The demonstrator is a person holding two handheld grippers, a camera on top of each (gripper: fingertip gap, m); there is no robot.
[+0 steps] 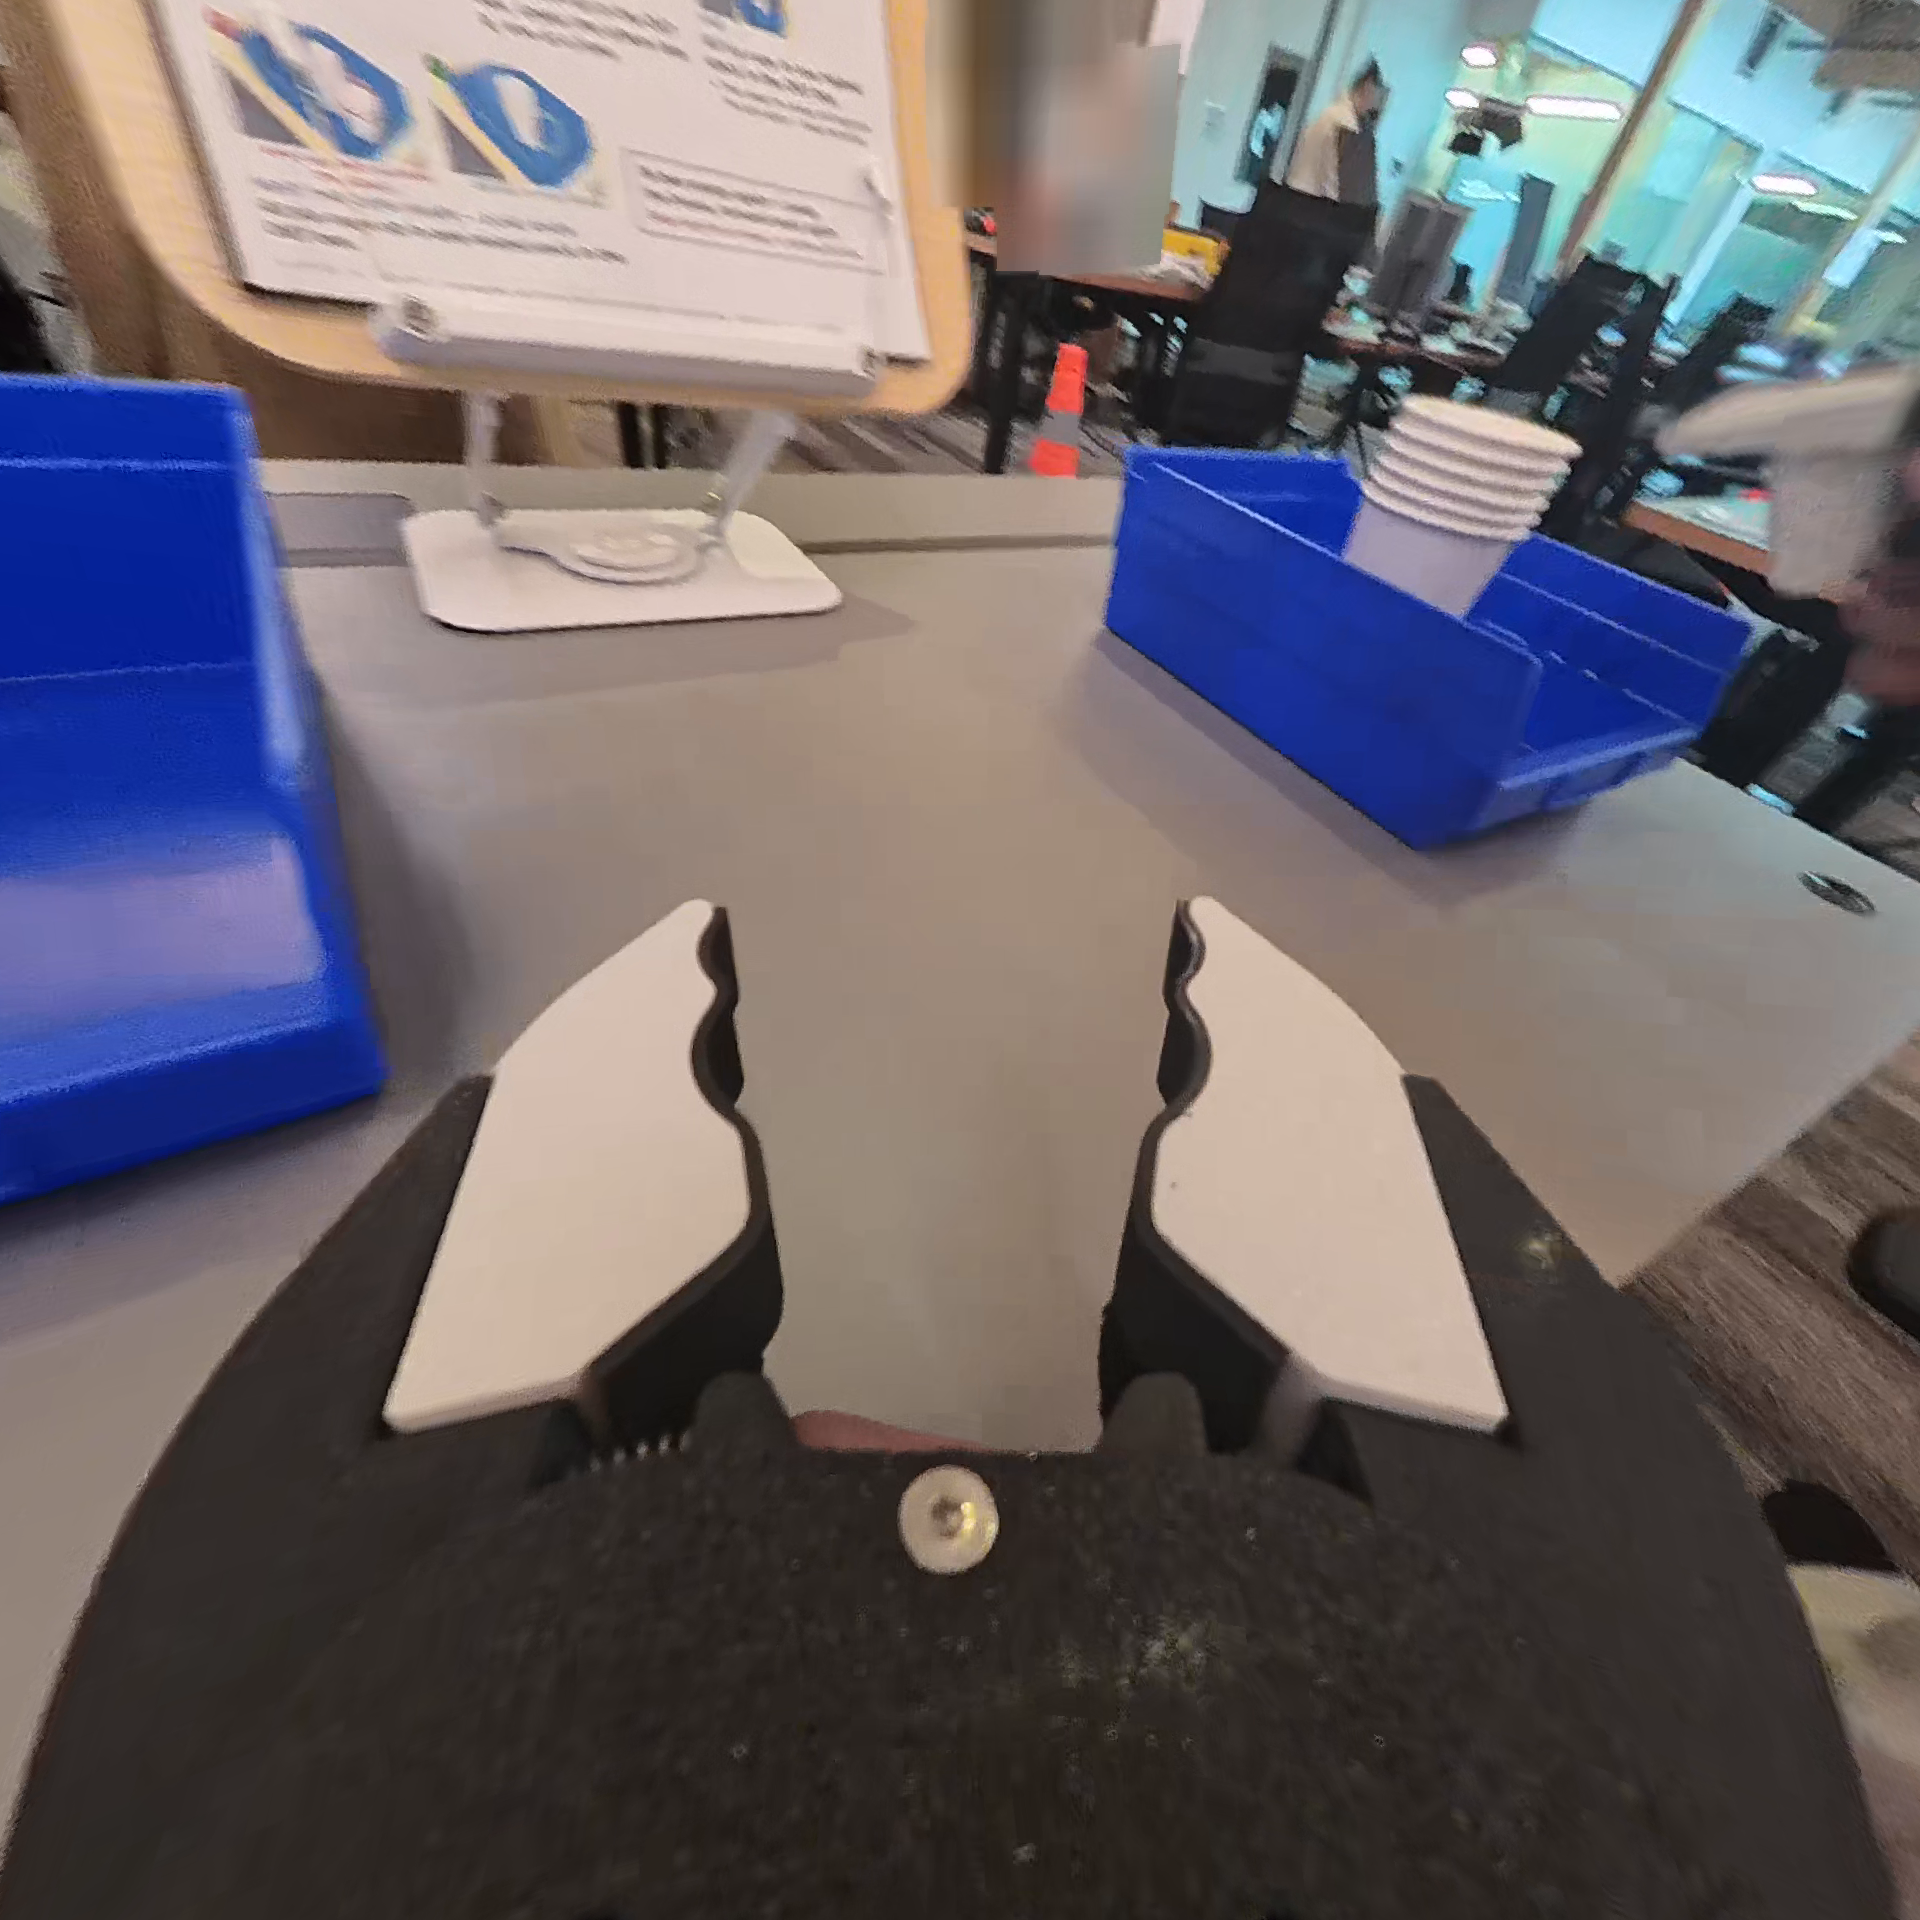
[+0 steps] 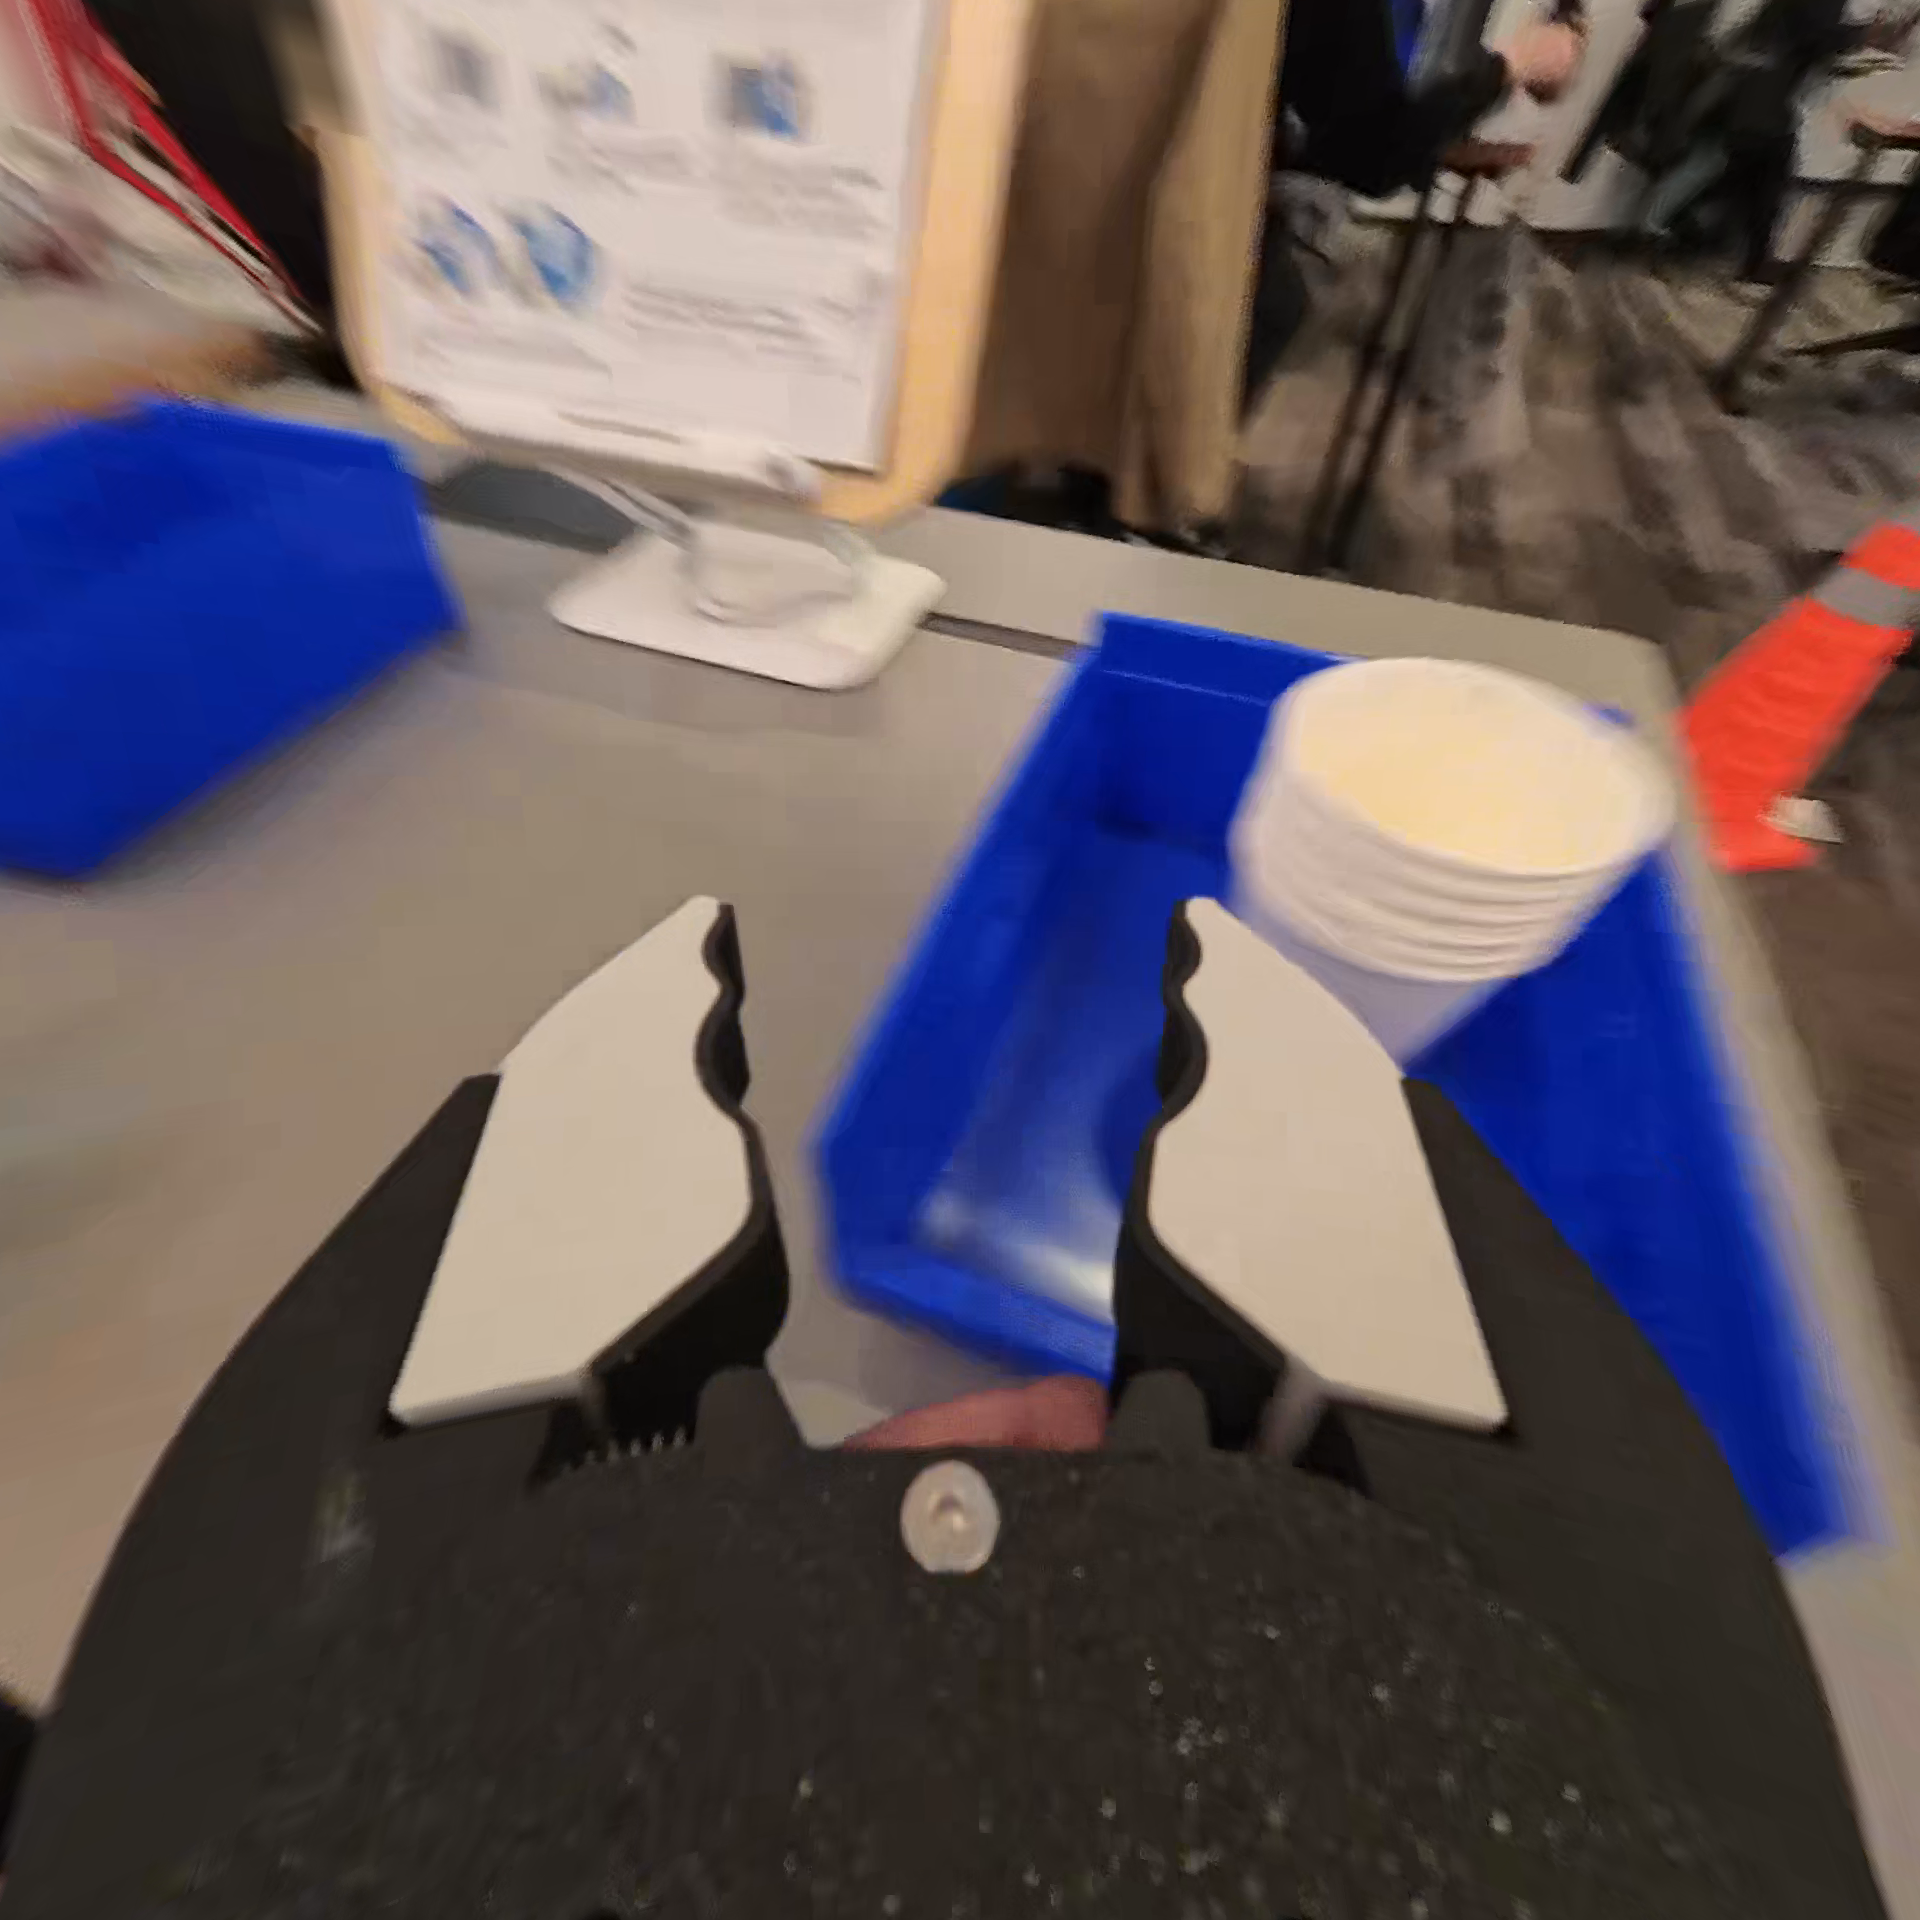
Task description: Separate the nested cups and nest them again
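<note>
Grey table filling mid-frame. Directly on it: blue bin at left edge, white flat stand base at upper centre, second blue bin at upper right, near the table's right edge.

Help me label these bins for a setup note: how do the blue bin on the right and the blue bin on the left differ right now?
The right blue bin holds a stack of nested white cups leaning at its far end; the left blue bin shows no cups in what is visible. The right bin lies fully in view, long and shallow, at the table corner; the left bin is cut off by the picture edge. Both are blue plastic and sit on the same grey table.
</note>
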